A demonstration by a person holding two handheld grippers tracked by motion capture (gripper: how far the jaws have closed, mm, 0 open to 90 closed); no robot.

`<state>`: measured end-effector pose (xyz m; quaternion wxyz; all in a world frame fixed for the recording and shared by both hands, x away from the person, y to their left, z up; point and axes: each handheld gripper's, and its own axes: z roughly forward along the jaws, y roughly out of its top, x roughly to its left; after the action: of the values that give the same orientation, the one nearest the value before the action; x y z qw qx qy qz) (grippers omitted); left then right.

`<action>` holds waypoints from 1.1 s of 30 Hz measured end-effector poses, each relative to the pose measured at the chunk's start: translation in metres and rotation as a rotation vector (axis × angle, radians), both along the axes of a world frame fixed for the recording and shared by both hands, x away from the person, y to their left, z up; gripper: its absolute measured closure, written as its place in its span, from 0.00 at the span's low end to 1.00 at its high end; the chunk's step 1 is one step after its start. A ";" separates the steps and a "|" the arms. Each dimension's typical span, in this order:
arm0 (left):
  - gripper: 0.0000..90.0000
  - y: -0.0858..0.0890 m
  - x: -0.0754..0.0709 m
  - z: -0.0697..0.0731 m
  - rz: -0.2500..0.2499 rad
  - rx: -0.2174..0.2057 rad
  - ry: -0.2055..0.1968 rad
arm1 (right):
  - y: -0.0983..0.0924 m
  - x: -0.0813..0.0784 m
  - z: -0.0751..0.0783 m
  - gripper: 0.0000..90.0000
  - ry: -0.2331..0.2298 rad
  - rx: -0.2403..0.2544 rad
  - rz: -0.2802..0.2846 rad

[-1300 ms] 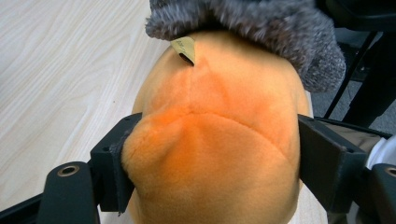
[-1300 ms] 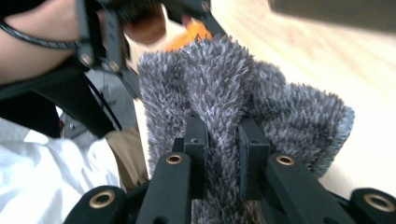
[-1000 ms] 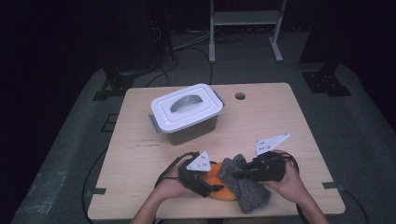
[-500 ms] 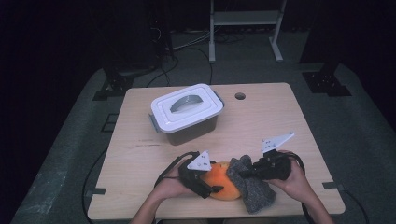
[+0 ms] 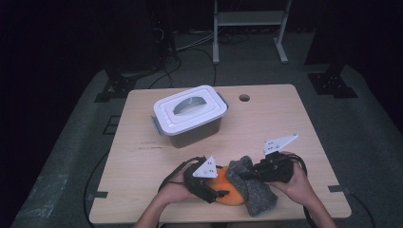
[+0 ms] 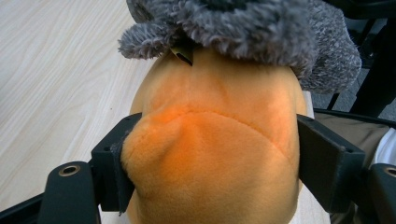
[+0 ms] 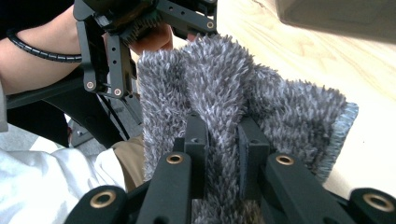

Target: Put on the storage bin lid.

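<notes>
Orange toy and grey cloth held at the table's near edge.
Left gripper (image 5: 219, 190) clamps the toy (image 6: 210, 154), jaws just closing; right gripper (image 7: 219, 140) pinches the cloth (image 7: 243, 88) draped on it. The box (image 5: 190, 116) is lidded, its contents probably hidden.

Both hand-held grippers (image 5: 216, 187) (image 5: 247, 175) clamped, apparently.

The right gripper (image 5: 247, 175), clamped on a fold of the grey fuzzy cloth (image 5: 254, 187), has nudged toward nine o'clock, bunching the cloth tighter against the orange plush toy (image 5: 227, 190). The left gripper (image 5: 219, 192) has just squeezed closer on the toy.
</notes>
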<state>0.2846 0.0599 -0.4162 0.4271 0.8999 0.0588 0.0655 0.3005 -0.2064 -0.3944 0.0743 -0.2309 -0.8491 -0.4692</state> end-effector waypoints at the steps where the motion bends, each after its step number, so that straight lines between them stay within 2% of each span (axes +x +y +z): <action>1: 0.23 -0.001 0.000 0.000 0.001 0.001 0.003 | 0.000 0.000 -0.001 0.85 0.008 0.003 -0.002; 7: 0.18 -0.001 0.001 -0.001 0.006 0.005 0.016 | 0.004 -0.001 -0.003 0.85 0.001 -0.010 0.000; 11: 0.25 0.000 0.000 -0.001 -0.001 0.004 0.002 | 0.003 -0.001 -0.004 0.85 0.012 -0.003 0.006; 14: 0.29 0.001 -0.001 0.000 -0.003 0.005 -0.009 | 0.000 0.000 -0.003 0.85 0.015 -0.019 0.015; 17: 0.31 0.003 0.001 -0.001 0.001 -0.004 0.002 | -0.007 0.001 -0.003 0.85 0.024 -0.050 0.000; 18: 0.30 0.003 0.001 -0.001 0.000 -0.006 0.007 | -0.008 0.001 -0.005 0.85 0.027 -0.046 -0.006; 20: 0.27 0.002 0.002 -0.001 -0.002 0.003 0.014 | -0.006 0.001 -0.006 0.85 0.024 -0.041 -0.005; 24: 0.10 -0.003 0.004 0.000 0.011 0.025 0.053 | 0.003 -0.003 -0.004 0.85 0.001 -0.049 0.016; 27: 0.07 -0.007 0.003 -0.002 0.016 0.025 0.060 | 0.007 -0.005 -0.002 0.85 -0.013 -0.061 0.027; 30: 0.23 -0.005 0.001 0.002 0.012 0.014 0.006 | 0.007 -0.005 0.002 0.85 -0.026 -0.071 0.017; 32: 0.33 -0.004 0.000 0.004 0.032 -0.012 -0.048 | 0.004 -0.004 0.006 0.86 -0.047 -0.063 -0.005; 33: 0.34 -0.004 -0.001 0.005 0.042 -0.018 -0.091 | 0.002 -0.004 0.008 0.86 -0.064 -0.056 -0.015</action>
<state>0.2835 0.0562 -0.4108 0.4358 0.8908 0.0588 0.1148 0.2970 -0.2042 -0.3860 0.0373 -0.2241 -0.8620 -0.4531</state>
